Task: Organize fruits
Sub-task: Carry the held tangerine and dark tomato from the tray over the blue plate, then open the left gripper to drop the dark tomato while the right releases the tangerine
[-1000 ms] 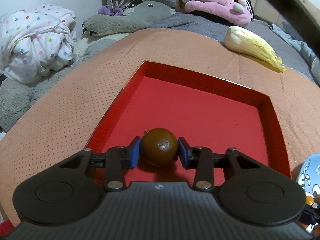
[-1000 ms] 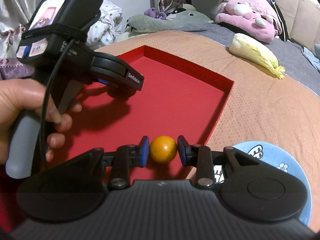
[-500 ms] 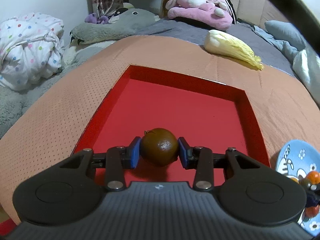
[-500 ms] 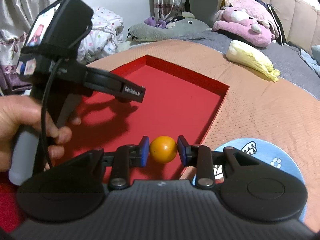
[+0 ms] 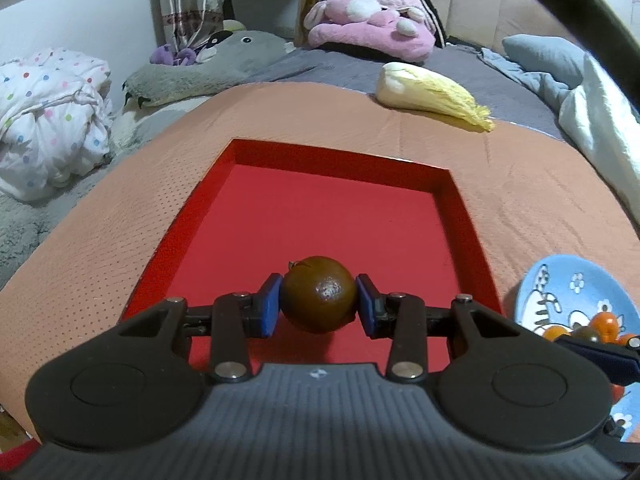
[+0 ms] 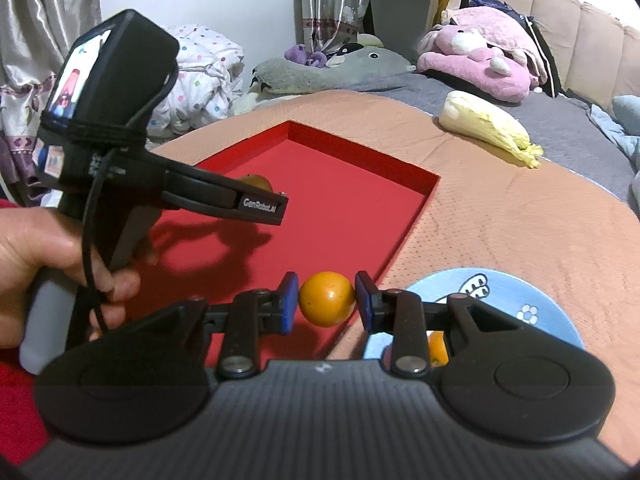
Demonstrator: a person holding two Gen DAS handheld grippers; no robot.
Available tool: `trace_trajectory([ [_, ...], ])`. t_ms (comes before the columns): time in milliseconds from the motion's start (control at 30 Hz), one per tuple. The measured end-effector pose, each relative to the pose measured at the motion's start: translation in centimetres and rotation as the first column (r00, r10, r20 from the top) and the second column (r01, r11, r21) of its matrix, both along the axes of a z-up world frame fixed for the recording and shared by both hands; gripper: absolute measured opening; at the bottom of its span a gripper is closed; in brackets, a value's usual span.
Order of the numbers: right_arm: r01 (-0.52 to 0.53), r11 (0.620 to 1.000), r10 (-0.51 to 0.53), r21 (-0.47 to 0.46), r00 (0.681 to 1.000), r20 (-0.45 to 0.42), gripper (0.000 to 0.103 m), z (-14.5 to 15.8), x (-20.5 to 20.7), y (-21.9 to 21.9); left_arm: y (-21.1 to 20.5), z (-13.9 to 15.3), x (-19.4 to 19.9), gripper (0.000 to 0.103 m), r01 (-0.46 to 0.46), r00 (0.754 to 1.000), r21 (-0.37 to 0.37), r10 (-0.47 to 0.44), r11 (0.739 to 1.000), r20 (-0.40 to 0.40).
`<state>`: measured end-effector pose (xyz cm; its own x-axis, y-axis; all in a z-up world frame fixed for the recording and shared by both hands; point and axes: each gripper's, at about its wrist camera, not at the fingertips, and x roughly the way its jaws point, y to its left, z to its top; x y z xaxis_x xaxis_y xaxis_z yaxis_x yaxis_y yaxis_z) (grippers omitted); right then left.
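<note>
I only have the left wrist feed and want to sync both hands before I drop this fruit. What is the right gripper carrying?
Observer: The right gripper is shut on an orange fruit, clamped between its blue pads.
Operator: Where does it hang relative to the tray?
Observer: Over the near right corner of the red tray, beside the blue plate.
Operator: Does my dark fruit show from that side?
Observer: Only a sliver of the dark fruit shows above the left gripper's finger; its shadow falls on the tray floor, so it looks held above the floor.
</note>
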<state>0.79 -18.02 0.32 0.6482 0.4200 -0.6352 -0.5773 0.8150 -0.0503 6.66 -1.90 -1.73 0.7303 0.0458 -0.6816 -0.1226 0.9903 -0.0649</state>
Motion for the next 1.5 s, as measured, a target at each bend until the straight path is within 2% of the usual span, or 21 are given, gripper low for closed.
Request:
trace_trajectory([
  [267,0.027,1.0,-0.027,0.004,1.0,0.014,0.034,0.5,-0.8,-1.8,-2.6,0.8,-0.5,0.045,0.067,0.997,-0.014,-0.066,0.998,0.027],
  [467,0.086,0.996,-0.086,0.003,0.996,0.026,0.034,0.7,-1.0,-4.7,-5.3,1.1,-0.9,0.045,0.168,0.984,-0.032,-0.165,0.985,0.071],
  [700,0.214,0.977,-0.214,0.018,0.977,0.004,0.034,-0.4,0.4,-9.2,-8.3,0.7,-1.1,0.045,0.334,0.94,-0.111,-0.324,0.936,0.105],
  [900,0.298,0.953,-0.297,0.048,0.954,-0.034,0.034,-1.5,4.3,-11.1,-10.7,-0.2,-0.6,0.045,0.434,0.9,-0.122,-0.423,0.893,0.106],
  [1000,0.31,0.95,-0.307,0.042,0.949,-0.071,0.034,-2.7,6.5,-11.2,-11.8,-0.7,-0.6,0.045,0.476,0.879,-0.133,-0.466,0.87,0.096],
  [1133,0.312,0.95,-0.309,0.027,0.947,-0.083,0.034,-3.4,8.2,-11.0,-13.0,-1.3,-0.6,0.045,0.544,0.839,-0.145,-0.538,0.827,0.08],
  [1300,0.301,0.954,-0.3,-0.009,0.947,-0.114,0.034,-4.5,9.5,-10.7,-14.5,-2.2,-1.0,0.045,0.603,0.796,-0.126,-0.604,0.787,0.036],
  [1433,0.302,0.953,-0.302,-0.019,0.946,-0.119,0.035,-4.7,9.5,-10.6,-15.2,-2.8,-1.4,0.045,0.62,0.783,-0.091,-0.621,0.78,0.012],
  [1467,0.308,0.951,-0.308,-0.014,0.944,-0.122,0.04,-4.5,9.5,-10.7,-15.3,-3.0,-1.4,0.045,0.62,0.783,-0.089,-0.622,0.78,0.009],
  [1500,0.317,0.948,-0.316,-0.005,0.941,-0.119,0.054,-4.3,9.4,-10.9,-15.3,-3.0,-1.5,0.045,0.619,0.784,-0.089,-0.621,0.781,0.008],
])
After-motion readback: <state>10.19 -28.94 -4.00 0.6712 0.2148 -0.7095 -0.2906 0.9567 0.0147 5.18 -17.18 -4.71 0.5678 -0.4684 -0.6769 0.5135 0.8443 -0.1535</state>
